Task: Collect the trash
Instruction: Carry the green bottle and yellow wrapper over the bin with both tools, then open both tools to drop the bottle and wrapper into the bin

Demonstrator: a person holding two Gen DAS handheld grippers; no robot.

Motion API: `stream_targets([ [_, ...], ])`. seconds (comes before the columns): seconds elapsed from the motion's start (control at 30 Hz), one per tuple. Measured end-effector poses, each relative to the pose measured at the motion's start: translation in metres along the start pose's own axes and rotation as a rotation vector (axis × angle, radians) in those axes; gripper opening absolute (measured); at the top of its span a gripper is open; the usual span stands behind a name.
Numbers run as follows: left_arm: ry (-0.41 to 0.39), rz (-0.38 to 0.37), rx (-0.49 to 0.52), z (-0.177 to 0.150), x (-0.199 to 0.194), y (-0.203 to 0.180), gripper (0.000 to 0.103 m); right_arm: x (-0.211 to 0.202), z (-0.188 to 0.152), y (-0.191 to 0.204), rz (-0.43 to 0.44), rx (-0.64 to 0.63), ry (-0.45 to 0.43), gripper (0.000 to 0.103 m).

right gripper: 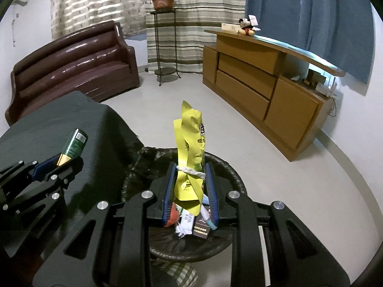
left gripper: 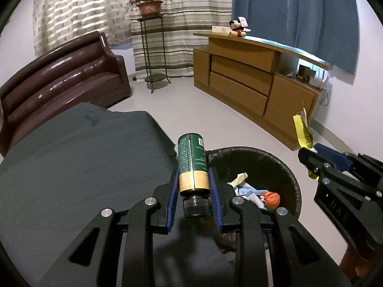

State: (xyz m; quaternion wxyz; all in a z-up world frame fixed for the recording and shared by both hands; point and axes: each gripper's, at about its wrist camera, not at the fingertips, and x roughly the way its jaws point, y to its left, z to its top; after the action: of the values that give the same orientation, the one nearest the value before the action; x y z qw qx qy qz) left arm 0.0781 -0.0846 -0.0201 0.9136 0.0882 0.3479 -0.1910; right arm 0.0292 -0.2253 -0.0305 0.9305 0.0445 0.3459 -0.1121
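Observation:
My left gripper is shut on a green and tan bottle with a black cap, held cap toward the camera at the left rim of the dark bin. My right gripper is shut on a yellow snack wrapper tied with white string, held upright over the bin. The bin holds paper scraps and an orange wrapper. In the left wrist view the right gripper shows at the right with the wrapper. In the right wrist view the left gripper and bottle show at the left.
A dark grey table top lies left of the bin. A brown sofa, a metal plant stand and a wooden cabinet stand around the pale floor. Checked cloth lies below the bin.

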Motion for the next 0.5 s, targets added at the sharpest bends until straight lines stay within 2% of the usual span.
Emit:
stream_targets([
  [0.3, 0.035, 0.000, 0.023, -0.001, 0.016, -0.020, 0.027, 0.016, -0.005, -0.017, -0.013, 0.053, 0.019, 0.027],
  [0.37, 0.041, 0.005, 0.028, 0.000, 0.018, -0.022, 0.038, 0.016, -0.006, -0.017, -0.015, 0.059, 0.017, 0.041],
  [0.5, 0.043, 0.015, 0.028, 0.002, 0.020, -0.024, 0.046, 0.016, -0.007, -0.019, -0.021, 0.065, 0.011, 0.041],
])
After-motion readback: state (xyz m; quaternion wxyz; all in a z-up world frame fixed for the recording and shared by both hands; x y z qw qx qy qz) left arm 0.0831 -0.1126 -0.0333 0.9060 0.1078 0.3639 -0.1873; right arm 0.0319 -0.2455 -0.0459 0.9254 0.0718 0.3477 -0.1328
